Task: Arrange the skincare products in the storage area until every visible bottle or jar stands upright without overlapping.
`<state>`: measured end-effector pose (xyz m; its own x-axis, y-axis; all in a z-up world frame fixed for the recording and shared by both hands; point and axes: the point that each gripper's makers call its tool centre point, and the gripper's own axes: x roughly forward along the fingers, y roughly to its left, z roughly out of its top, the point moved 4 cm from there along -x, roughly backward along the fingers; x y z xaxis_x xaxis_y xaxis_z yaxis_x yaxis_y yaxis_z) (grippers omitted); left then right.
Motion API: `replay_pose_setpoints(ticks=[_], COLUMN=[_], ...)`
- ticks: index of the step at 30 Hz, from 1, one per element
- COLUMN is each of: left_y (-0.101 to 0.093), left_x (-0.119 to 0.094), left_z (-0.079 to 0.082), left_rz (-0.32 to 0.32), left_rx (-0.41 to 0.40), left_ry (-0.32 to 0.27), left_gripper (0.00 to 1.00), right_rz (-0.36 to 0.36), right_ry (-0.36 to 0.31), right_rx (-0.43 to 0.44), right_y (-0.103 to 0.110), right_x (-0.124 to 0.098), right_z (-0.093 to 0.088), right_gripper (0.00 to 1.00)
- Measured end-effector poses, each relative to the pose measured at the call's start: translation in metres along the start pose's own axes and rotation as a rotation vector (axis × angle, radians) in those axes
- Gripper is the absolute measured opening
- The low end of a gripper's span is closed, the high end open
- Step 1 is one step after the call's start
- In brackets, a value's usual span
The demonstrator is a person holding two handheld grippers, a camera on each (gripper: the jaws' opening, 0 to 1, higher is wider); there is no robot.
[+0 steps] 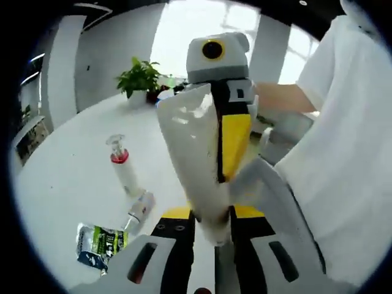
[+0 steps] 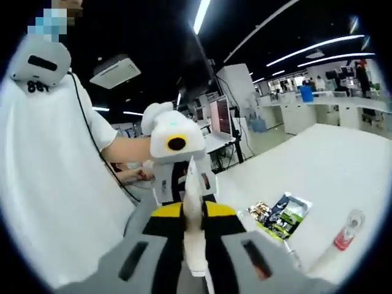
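A white tube is held up off the bench between both claws at once. In the left gripper view the left claw is closed on the tube's narrow lower end, and the right claw is seen coming in from the far side, its yellow-tipped jaws pressed against the tube's upper part. In the right gripper view the right claw is clamped on the same tube, seen edge-on, with the left claw just beyond it.

The tube is judged light and soft-walled – it would flatten under a hard squeeze – and its glossy skin looks slippery, so a grip near the stiffer crimped end or the shoulder (not the belly) is advised.

Below and to the left of the left claw, a pump bottle with a red collar and clear cap is lying on its side on the bench; it is judged stiff and light, best taken round the body. A smaller clear bottle is lying just beside it, nearer the claw, and a printed sachet is lying flat nearer still. A potted plant is standing well beyond the claws. None of the lying bottles has been stood upright yet.
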<state>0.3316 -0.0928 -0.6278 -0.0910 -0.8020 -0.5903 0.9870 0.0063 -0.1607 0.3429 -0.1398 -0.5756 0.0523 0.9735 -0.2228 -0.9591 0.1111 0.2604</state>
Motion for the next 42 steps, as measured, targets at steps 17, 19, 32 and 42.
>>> replay_pose_setpoints(ticks=[17, 19, 32, 42], left_y=[0.012, 0.016, 0.042, 0.064], left_x=[0.005, 0.005, 0.019, 0.028], left_z=[0.01, 0.008, -0.007, -0.011], left_rz=[0.057, 0.074, 0.156, 0.185], left_rx=[0.022, 0.042, 0.053, 0.019], left_ry=[-0.072, -0.074, -0.045, -0.057], left_gripper=[0.16, 0.16, 0.16, 0.16], right_rz=[0.025, 0.004, -0.149, -0.268], right_ry=[-0.034, -0.038, -0.027, -0.045], right_rx=[-0.085, -0.093, -0.058, -0.039], right_y=[-0.003, -0.005, -0.031, -0.053], right_x=[0.002, 0.003, 0.008, 0.007], right_z=[0.006, 0.005, -0.013, -0.02], right_gripper=[0.12, 0.12, 0.16, 0.21])
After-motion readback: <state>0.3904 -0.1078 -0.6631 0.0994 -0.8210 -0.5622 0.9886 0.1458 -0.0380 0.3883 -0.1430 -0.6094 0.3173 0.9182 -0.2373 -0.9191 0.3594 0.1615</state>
